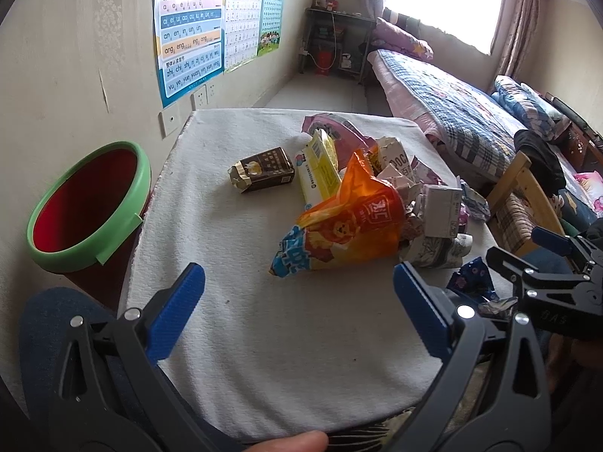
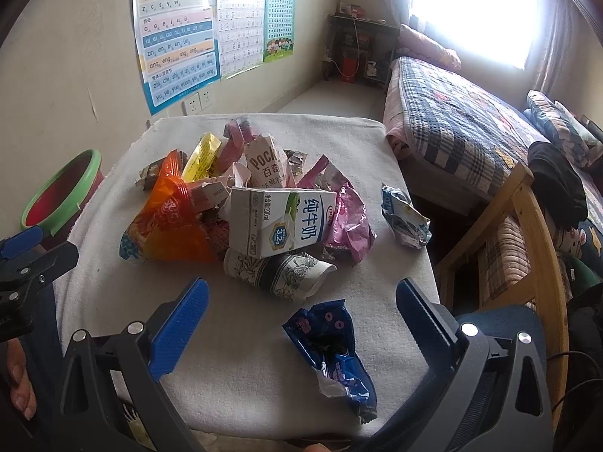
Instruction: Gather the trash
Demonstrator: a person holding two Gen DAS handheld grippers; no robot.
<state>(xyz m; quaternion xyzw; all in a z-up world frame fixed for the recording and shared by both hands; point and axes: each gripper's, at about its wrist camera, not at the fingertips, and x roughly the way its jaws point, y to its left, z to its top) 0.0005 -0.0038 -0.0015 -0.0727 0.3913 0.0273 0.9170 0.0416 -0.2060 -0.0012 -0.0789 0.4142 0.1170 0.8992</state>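
Note:
A pile of trash lies on a white-clothed table [image 1: 264, 358] [image 2: 233, 384]: an orange snack bag [image 1: 350, 226] [image 2: 169, 226], a dark brown carton [image 1: 264, 174], a yellow wrapper [image 1: 320, 167] [image 2: 201, 156], a white milk carton [image 2: 280, 222] [image 1: 441, 211], a crushed paper cup [image 2: 279, 271] and a blue wrapper [image 2: 331, 350] [image 1: 475, 282]. My left gripper [image 1: 297, 293] is open, just short of the orange bag. My right gripper [image 2: 301, 312] is open, with the blue wrapper lying between and below its fingers. A red bin with a green rim [image 1: 86, 207] [image 2: 62, 196] stands left of the table.
A wall with posters [image 1: 188, 30] runs along the left. A bed with a plaid quilt [image 2: 463, 120] and a wooden chair [image 2: 527, 226] stand to the right. A pink wrapper [image 2: 350, 222] and a silver-blue one [image 2: 405, 218] lie near the table's right edge.

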